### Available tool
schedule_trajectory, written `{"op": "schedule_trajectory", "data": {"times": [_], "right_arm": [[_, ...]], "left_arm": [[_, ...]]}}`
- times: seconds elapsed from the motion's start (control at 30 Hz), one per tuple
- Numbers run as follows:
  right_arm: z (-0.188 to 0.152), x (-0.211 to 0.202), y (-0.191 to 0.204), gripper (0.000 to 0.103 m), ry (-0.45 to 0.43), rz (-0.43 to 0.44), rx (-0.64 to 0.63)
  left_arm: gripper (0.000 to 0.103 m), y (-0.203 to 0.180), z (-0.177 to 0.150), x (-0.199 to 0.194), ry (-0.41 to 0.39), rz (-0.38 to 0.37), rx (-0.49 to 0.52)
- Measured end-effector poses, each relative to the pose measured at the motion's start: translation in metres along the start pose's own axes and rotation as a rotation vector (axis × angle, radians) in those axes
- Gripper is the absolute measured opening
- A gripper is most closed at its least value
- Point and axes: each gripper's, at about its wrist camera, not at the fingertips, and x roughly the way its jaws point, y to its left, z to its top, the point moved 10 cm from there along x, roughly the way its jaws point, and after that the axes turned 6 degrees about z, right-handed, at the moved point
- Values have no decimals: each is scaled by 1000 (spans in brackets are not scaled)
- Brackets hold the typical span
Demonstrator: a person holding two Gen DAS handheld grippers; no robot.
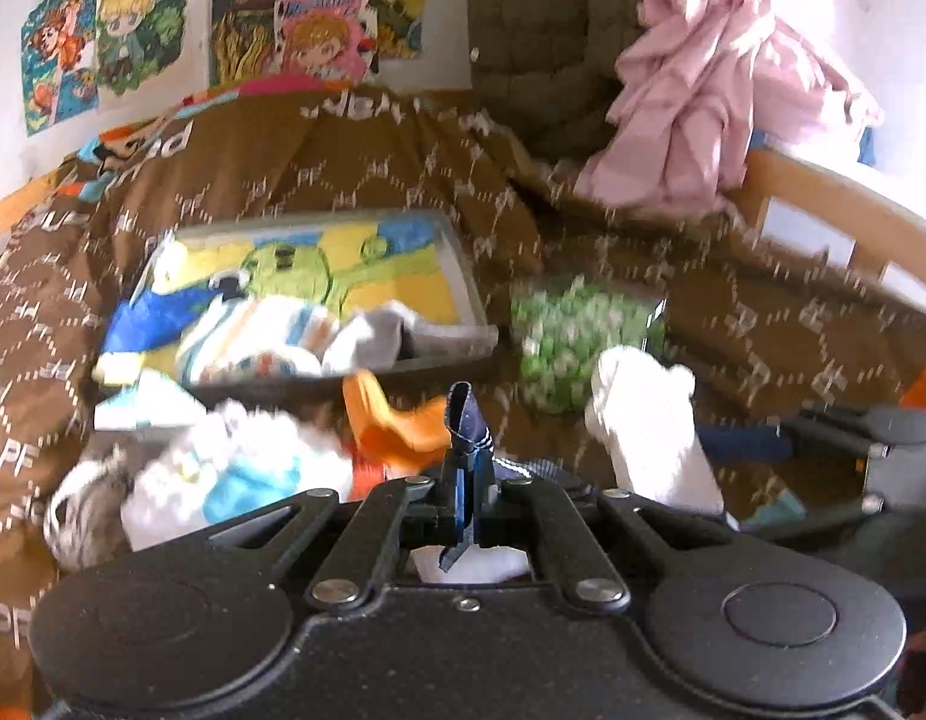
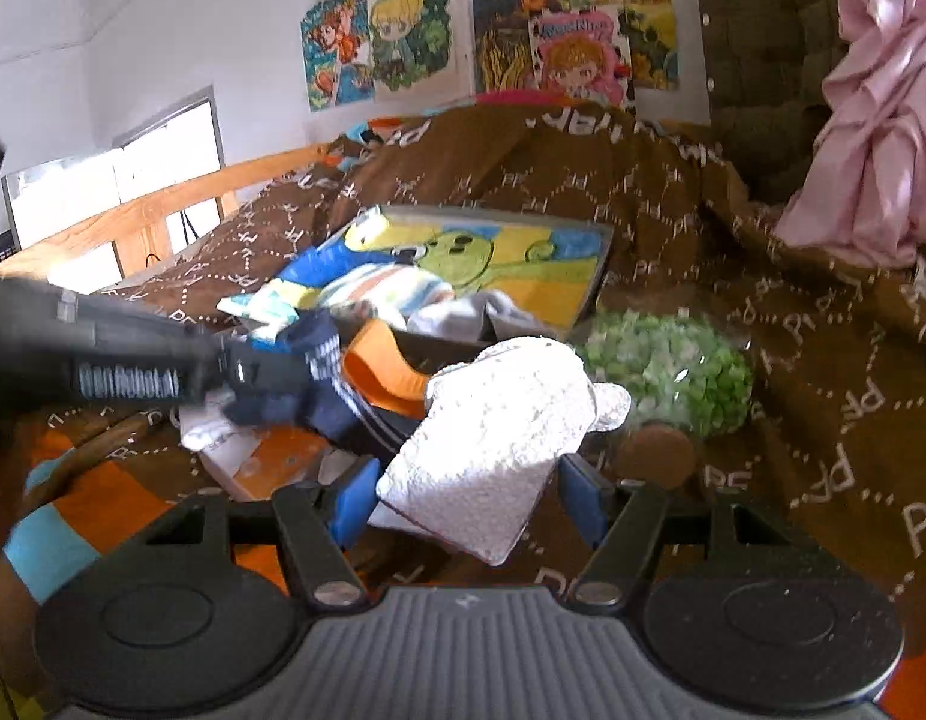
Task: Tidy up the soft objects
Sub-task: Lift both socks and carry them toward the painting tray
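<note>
My left gripper (image 1: 466, 492) is shut on a navy sock (image 1: 468, 420) with white stripes, pinched between the fingers; it also shows in the right wrist view (image 2: 319, 384). My right gripper (image 2: 469, 495) is open, its blue pads (image 2: 355, 501) on either side of a white fluffy sock (image 2: 499, 438), which shows in the left wrist view (image 1: 643, 420) too. A grey tray (image 1: 469, 285) with a cartoon picture holds striped and grey socks (image 1: 265, 342). An orange sock (image 1: 391, 420) lies in front of the tray.
Everything lies on a bed with a brown patterned blanket (image 1: 373, 168). A green speckled soft thing (image 1: 559, 342) lies right of the tray. More socks (image 1: 223, 468) are piled at lower left. Pink cloth (image 1: 703, 90) hangs over the wooden rail (image 1: 823, 198).
</note>
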Motion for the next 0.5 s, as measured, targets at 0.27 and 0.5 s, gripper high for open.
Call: {"op": "schedule_trajectory", "data": {"times": [0.27,0.5], "right_arm": [[44,-12,3,69,-121,-63,-29],[94,34,-11,69,-173,-95,-24]], "left_arm": [[1,32,53,5,-125,-95,11],[1,74,93,28,-225,-97,-93]]}}
